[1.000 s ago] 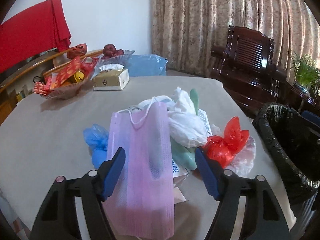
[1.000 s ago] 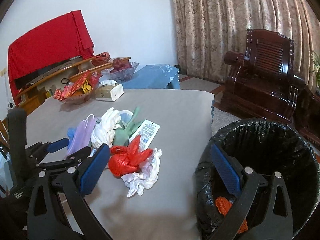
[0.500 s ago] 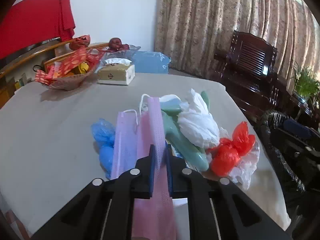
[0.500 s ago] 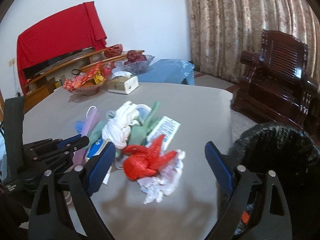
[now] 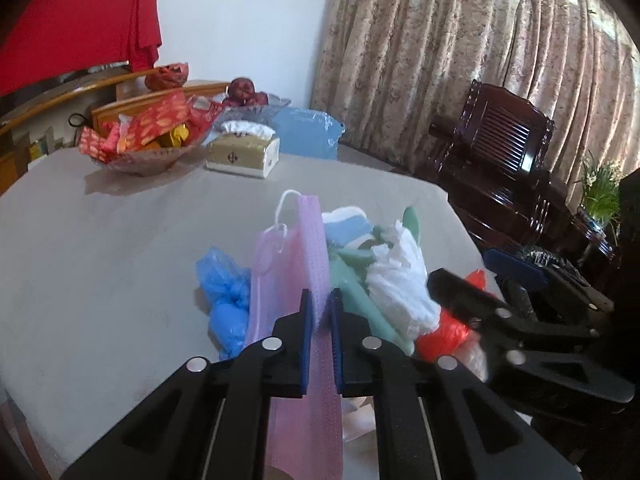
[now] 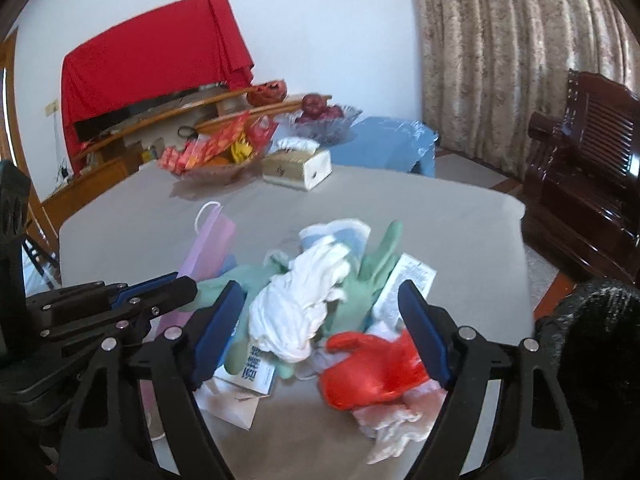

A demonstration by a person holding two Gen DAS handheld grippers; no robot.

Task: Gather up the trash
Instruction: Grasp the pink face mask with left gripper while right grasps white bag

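A heap of trash lies on the grey table (image 5: 100,248). My left gripper (image 5: 320,316) is shut on a pink face mask (image 5: 316,248), pinched into a fold; the mask also shows in the right wrist view (image 6: 210,240). Beside it lie a blue plastic bag (image 5: 224,292), green gloves (image 6: 368,272), white crumpled plastic (image 6: 308,300), a red plastic bag (image 6: 368,368) and a printed packet (image 6: 408,284). My right gripper (image 6: 320,332) is open, its jaws on either side of the white plastic and the red bag. The black-lined trash bin (image 6: 596,344) stands at the table's right edge.
A bowl of red snack packets (image 5: 148,140), a tissue box (image 5: 244,152) and a glass fruit bowl (image 6: 324,118) stand at the table's far side. A dark wooden armchair (image 5: 504,148) and curtains are to the right.
My left gripper shut on the pink mask and lifted it into a fold. My right gripper swung from over the bin to over the trash heap, still open.
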